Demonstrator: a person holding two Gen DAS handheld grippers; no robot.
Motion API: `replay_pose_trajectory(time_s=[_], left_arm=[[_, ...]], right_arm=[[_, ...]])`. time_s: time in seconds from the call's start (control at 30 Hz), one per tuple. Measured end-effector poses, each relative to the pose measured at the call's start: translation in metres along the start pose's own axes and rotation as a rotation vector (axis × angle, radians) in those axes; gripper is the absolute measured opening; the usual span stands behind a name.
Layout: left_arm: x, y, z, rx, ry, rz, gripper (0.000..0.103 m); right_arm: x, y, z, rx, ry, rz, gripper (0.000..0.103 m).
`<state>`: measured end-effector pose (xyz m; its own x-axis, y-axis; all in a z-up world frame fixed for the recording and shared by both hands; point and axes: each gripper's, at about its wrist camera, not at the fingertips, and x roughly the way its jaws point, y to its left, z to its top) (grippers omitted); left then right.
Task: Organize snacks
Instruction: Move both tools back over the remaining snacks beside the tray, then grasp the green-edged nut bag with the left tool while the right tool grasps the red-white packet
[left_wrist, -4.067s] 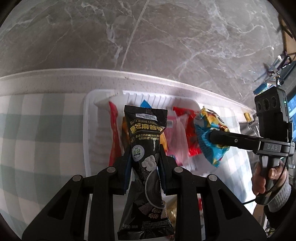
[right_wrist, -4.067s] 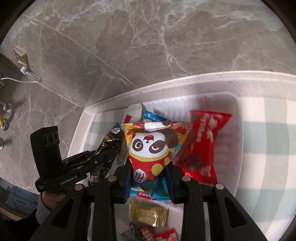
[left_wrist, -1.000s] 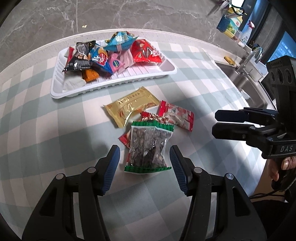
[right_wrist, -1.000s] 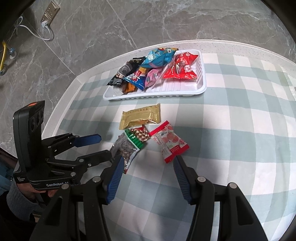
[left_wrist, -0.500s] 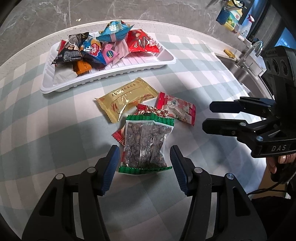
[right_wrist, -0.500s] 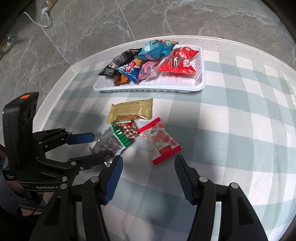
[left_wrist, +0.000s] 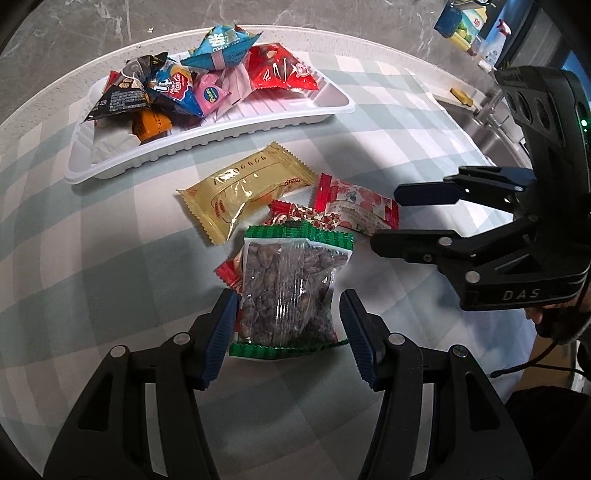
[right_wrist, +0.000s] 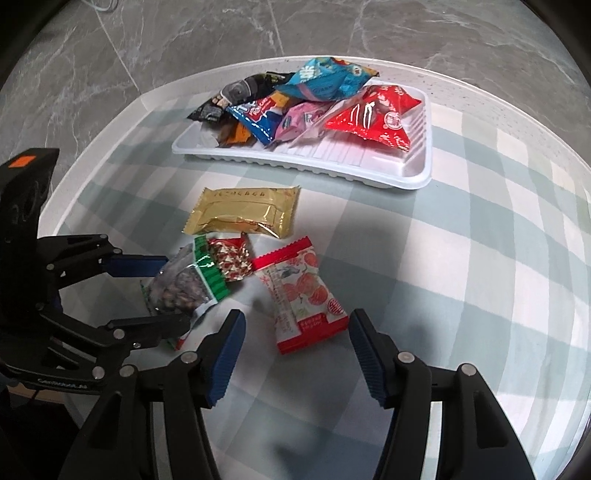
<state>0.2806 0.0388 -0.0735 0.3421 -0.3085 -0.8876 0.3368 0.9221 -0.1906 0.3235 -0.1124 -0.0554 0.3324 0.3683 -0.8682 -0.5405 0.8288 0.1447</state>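
Both grippers lining up on loose snacks, none picked up yet.
Left gripper (left_wrist: 288, 332) fingers wide, straddling the nut bag (left_wrist: 288, 291) at frame centre, pads not pressing. Right gripper (right_wrist: 295, 347) fingers wide, empty, just short of the peach pack (right_wrist: 303, 295). Gold pack (right_wrist: 243, 214) and small red pack (right_wrist: 229, 258) lie beside them. Tray (right_wrist: 417, 173), upper frame, already holds several snacks. Next, likely: lower, close, carry to tray. Checked cloth on round desk (right_wrist: 480, 258); marble floor; sink at left view's upper right.
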Motion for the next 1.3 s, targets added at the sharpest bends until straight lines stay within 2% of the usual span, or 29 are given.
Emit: replay_pose_trajectory(time_s=[0.47,0.57,0.6,0.73,0.87,1.3], left_arm=[[0.008,-0.004,0.004,0.028,-0.008,0.017,0.055],[0.008,-0.005,0.003,0.034,-0.014,0.022,0.054],[0.008,-0.005,0.003,0.038,-0.016,0.025,0.052],[0.008,-0.006,0.001,0.054,-0.028,0.043,0.046],[0.006,-0.003,0.000,0.055,-0.039,0.043,0.030],[-0.009,0.004,-0.007,0.022,-0.070,0.020,0.027]], right_arm=[[0.013,0.000,0.009,-0.097,0.020,-0.003,0.061],[0.014,0.000,0.011,-0.122,0.018,-0.015,0.053],[0.014,0.001,0.012,-0.130,0.018,-0.017,0.047],[0.014,0.002,0.014,-0.152,0.022,-0.003,0.036],[0.014,0.000,0.013,-0.131,0.023,0.019,0.035],[-0.002,-0.006,-0.006,0.009,0.005,0.126,0.034]])
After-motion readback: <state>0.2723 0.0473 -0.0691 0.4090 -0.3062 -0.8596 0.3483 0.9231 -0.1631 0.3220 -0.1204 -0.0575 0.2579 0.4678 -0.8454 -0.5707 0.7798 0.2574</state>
